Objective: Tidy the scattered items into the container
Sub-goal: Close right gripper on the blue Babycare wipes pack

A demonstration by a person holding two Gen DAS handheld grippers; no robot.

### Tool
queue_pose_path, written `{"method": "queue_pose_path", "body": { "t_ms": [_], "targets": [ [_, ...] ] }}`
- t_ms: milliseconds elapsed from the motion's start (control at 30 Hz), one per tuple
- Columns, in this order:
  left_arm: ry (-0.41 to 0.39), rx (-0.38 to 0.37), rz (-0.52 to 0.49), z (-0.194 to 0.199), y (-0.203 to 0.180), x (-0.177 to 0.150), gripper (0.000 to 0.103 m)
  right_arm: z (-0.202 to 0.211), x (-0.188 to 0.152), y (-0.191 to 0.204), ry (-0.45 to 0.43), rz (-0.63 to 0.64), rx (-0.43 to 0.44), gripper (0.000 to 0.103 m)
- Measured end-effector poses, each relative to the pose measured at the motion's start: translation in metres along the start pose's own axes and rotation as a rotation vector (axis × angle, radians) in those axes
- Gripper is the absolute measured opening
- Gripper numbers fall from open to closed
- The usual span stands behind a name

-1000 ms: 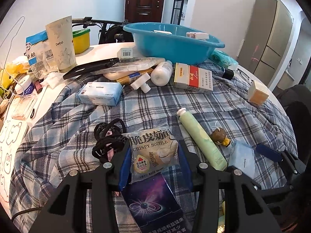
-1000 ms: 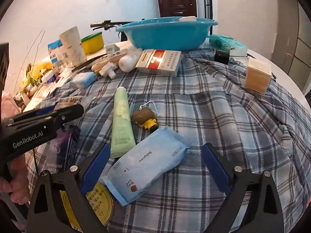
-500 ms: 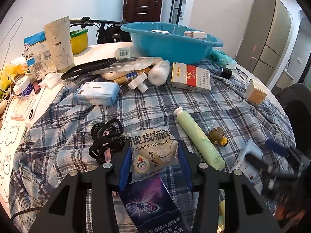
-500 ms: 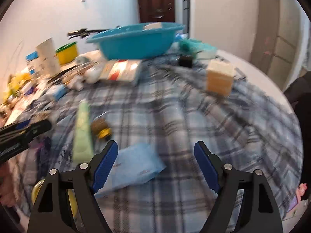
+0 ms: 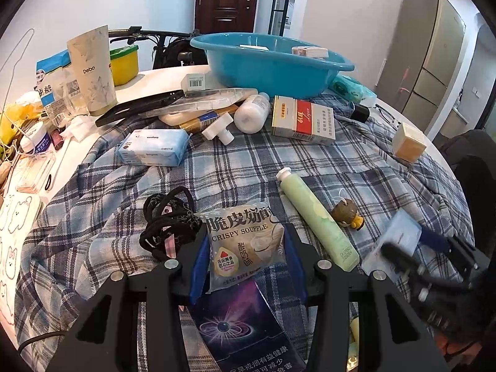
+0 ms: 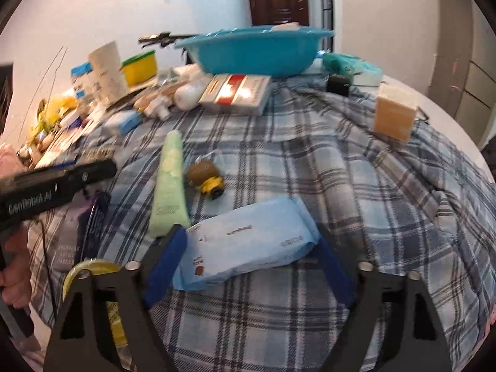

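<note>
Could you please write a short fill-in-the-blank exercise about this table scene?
1. The left gripper holds a packet printed CRISPY ____.
2. The pale blue wipes pack lies between the jaws of the ____ gripper.
3. The basin is ____ in colour.
4. The table is covered by a ____ cloth.

Answers: SOUFFLE; right; blue; plaid

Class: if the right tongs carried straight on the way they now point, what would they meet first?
Most likely the pale blue wipes pack, already between the closing right tongs; beyond it lies only plaid cloth.
</note>
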State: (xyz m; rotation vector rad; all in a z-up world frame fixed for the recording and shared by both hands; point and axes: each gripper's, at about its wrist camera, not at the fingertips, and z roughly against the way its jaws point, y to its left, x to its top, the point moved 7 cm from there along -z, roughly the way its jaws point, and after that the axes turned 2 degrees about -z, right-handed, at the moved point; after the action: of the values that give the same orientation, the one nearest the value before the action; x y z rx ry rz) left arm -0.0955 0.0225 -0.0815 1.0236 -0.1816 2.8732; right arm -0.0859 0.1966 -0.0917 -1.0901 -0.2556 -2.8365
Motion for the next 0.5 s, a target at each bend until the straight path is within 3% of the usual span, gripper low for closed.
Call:
{"method": "queue_pose_path", "body": {
  "t_ms": [167, 233, 267, 300, 333, 367, 500],
  "targets": [
    [-0.001, 0.0, -0.001, 0.0, 0.0, 0.0, 0.047, 0.007, 0.015, -0.012, -0.06, -0.029, -0.022, 0.044],
    [-0.002, 0.0, -0.003, 0.0, -0.001, 0.0, 0.047, 0.008, 0.019, -0.017, -0.077, -0.042, -0.038, 0.043],
    [-0.002, -0.001, -0.004, 0.0, -0.001, 0.0, 0.047, 0.008, 0.021, -0.019, -0.078, -0.042, -0.049, 0.051],
    [-0.002, -0.002, -0.005, 0.0, -0.002, 0.0, 0.047, 0.006, 0.021, -0.021, -0.069, -0.041, -0.064, 0.08],
    [-0.003, -0.002, -0.006, 0.0, -0.002, 0.0, 0.047, 0.006, 0.021, -0.023, -0.063, -0.046, -0.077, 0.095],
    [-0.003, -0.002, -0.007, 0.0, -0.002, 0.0, 0.047, 0.007, 0.02, -0.025, -0.073, -0.055, -0.084, 0.102],
    [-0.002, -0.002, -0.005, 0.0, -0.002, 0.0, 0.047, 0.007, 0.013, -0.015, -0.046, -0.042, -0.035, 0.102]
  ]
}}
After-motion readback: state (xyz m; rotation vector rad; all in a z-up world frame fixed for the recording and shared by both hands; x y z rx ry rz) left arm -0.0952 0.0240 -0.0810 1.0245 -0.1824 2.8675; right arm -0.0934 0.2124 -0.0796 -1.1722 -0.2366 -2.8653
